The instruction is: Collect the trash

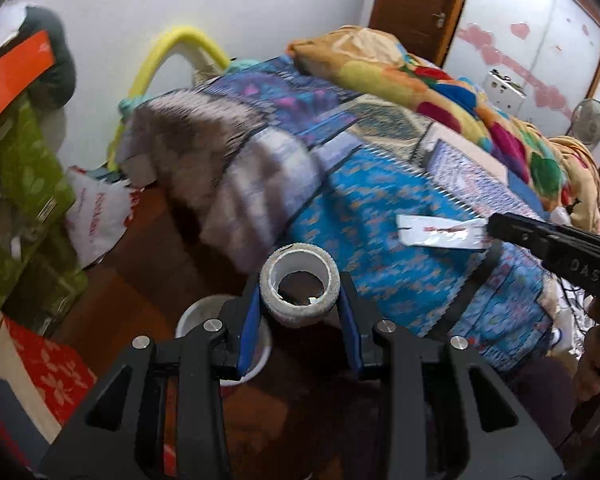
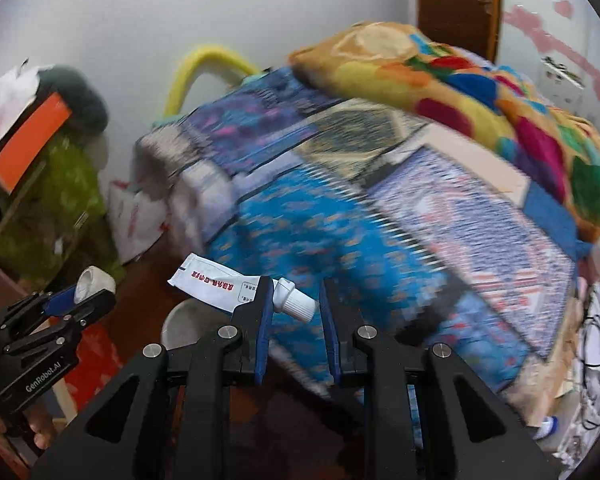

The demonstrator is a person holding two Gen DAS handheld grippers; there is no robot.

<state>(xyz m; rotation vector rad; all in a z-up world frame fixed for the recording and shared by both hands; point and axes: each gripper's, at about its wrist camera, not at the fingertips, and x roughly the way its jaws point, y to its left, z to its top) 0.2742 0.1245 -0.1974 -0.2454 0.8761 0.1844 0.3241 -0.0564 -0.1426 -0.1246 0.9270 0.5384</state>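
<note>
Two pieces of trash, both already carried. Left gripper point(image 1: 300, 300) is clamped on a grey-white roll of tape point(image 1: 299, 295), hole facing up and toward the camera. Right gripper point(image 2: 294, 300) grips a white squeezed ointment tube with red print point(image 2: 236, 285) near its ribbed cap, long axis crosswise to the fingers, flat tail sticking out left. Both hang off the near edge of the bed with the blue patchwork cover point(image 1: 372, 216). White round bin point(image 1: 198, 314) sits on the floor directly below and just behind the left gripper, so left is nearer; the drop looks like the next move. Frames are blurred.
</note>
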